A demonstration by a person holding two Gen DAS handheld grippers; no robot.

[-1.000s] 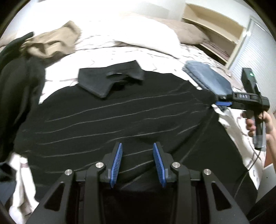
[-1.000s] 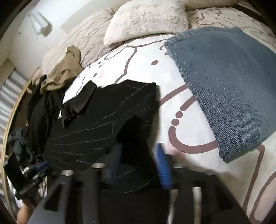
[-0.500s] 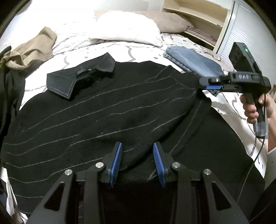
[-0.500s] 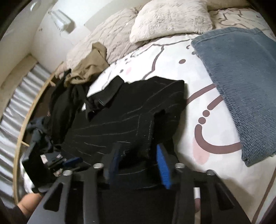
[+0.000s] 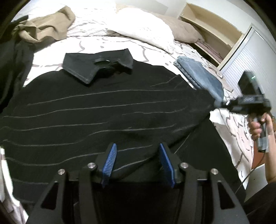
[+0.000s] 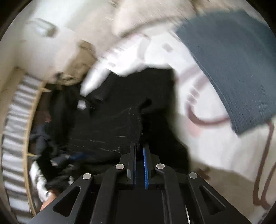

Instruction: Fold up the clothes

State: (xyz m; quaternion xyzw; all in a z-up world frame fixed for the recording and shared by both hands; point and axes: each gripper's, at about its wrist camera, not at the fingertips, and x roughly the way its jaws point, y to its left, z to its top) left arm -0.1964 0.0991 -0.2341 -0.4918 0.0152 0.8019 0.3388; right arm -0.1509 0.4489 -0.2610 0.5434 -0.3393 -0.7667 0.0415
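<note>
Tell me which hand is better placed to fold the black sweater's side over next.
Right. The right tongs are shut on the black sweater's side edge, lifted off the bed. The left tongs are opening over its hem, gripping nothing.

Bedroom w/ a made bed – we're looking across it toward the headboard end.

We're seeing a bed sheet (image 5: 110, 43) in white w/ brownish line print, a white fluffy pillow (image 5: 143, 20) and a beige pillow (image 5: 182, 29) lying at the far end. On the right a light wood shelf niche (image 5: 212, 32) is sitting in the wall beside a white slatted door (image 5: 250, 56). In the blurred right-wrist view, a white wall (image 6: 57, 15) w/ a small fixture (image 6: 43, 29) is catching light; a striped surface w/ a wood rail (image 6: 27, 120) is running along the left edge.
</note>
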